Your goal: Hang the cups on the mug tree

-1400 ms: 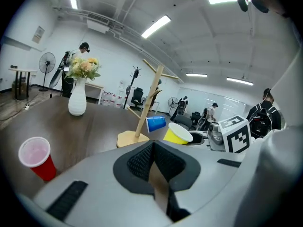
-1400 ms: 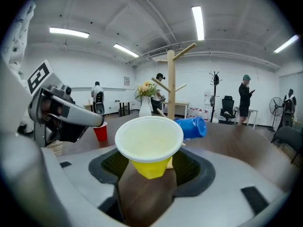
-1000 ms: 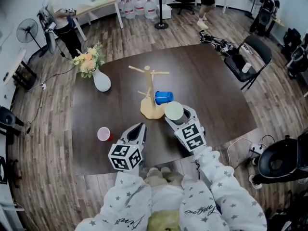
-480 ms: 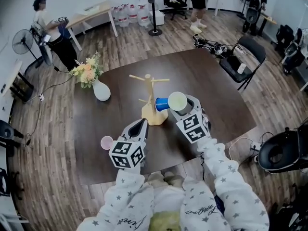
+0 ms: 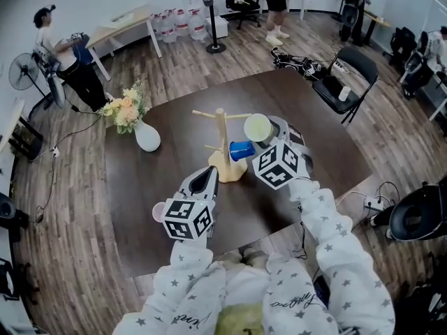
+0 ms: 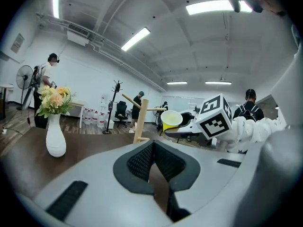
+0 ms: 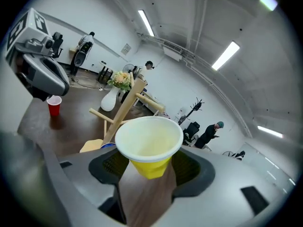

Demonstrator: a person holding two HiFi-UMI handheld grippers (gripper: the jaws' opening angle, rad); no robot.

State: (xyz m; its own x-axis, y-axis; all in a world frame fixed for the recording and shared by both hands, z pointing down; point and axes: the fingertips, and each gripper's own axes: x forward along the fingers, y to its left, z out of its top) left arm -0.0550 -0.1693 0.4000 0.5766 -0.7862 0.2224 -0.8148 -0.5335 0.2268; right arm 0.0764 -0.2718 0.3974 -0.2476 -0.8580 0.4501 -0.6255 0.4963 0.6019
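1. Now the right tool point(image 7: 150, 165) grips a yellow cup point(image 7: 149, 143) btwn its jaws, pads on the lower body, mouth toward the camera (cup's empty inside).
2. Head view: that cup is up off the dark surface point(image 5: 321, 137), just beside the upper right peg of the mug tree point(image 5: 223, 139); can't tell if they touch.
3. Blue cup point(image 5: 242, 149) hangs sideways on a lower peg, right side of the tree, just under the yellow cup.
4. Left tool point(image 6: 152, 144) has jaws together w/ nothing in them, held near the surface's front edge.
5. Red cup point(image 5: 158, 211) stands on the surface just beside the left tool, partly hidden by it in head view.
6. White vase point(image 5: 147, 137) w/ flowers stands at the far left, well apart from the tree.
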